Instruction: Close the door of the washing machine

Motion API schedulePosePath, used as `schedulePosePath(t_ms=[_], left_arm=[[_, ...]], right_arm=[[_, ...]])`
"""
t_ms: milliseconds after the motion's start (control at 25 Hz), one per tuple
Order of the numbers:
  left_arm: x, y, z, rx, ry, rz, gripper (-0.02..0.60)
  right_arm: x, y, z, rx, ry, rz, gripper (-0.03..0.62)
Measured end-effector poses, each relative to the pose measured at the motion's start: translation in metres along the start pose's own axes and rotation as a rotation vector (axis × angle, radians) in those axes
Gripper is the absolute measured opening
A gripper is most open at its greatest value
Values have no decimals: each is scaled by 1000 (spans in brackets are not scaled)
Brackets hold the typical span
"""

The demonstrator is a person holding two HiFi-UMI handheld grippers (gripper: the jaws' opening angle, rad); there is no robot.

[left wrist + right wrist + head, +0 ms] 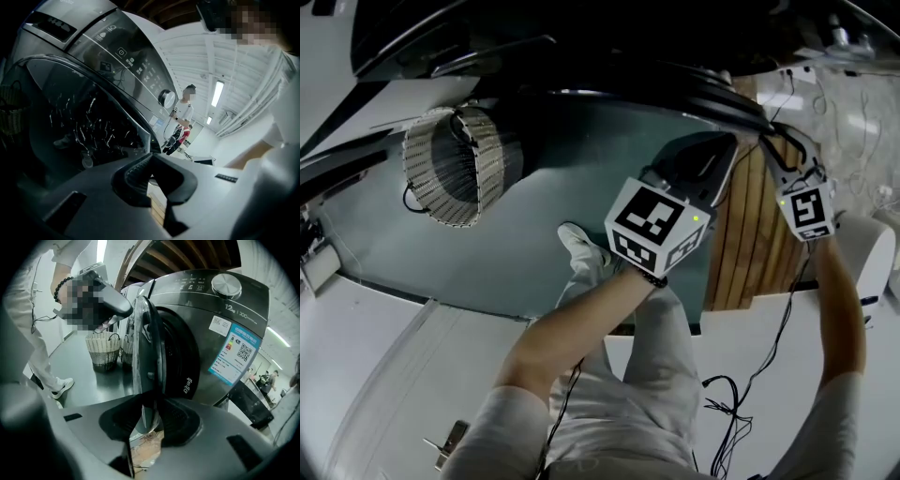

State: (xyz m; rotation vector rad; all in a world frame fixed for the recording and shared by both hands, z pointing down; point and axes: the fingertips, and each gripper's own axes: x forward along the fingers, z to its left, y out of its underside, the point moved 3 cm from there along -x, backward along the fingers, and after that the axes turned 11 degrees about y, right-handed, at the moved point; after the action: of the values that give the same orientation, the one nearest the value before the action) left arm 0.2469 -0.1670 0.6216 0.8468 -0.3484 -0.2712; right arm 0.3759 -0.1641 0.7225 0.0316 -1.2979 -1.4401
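The dark grey washing machine (220, 333) stands with its round glass door (145, 352) swung partly out. My right gripper (150, 416) is open, and the door's rim stands edge-on between its two pads. In the head view the right gripper (773, 141) reaches the door's curved rim (694, 89) at the top. My left gripper (151, 164) is shut and empty, close beside the door's glass (79, 126), below the control panel and its knob (166, 98). Its marker cube (661, 225) shows in the middle of the head view.
A wicker basket (455, 164) stands on the grey floor left of the machine, also the basket (102, 350) behind the door. A strip of wooden boards (759, 234) lies under the right arm. Cables (741, 412) trail on the floor. Other people (180, 122) stand far off.
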Motion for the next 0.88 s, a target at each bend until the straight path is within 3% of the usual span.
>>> schedulePosePath(t_ms=[240,560,880], left_arm=[[17,-12,6,55,21,8,3],[30,-28,23,180,-26,40,3],[33,-37,34,198,-41,34,3]], right_arm=[[14,-1,-17,-17,6,2,130],[33,-6,-37,-3,42,15,137],[50,-11,-60,41,136,37,150]])
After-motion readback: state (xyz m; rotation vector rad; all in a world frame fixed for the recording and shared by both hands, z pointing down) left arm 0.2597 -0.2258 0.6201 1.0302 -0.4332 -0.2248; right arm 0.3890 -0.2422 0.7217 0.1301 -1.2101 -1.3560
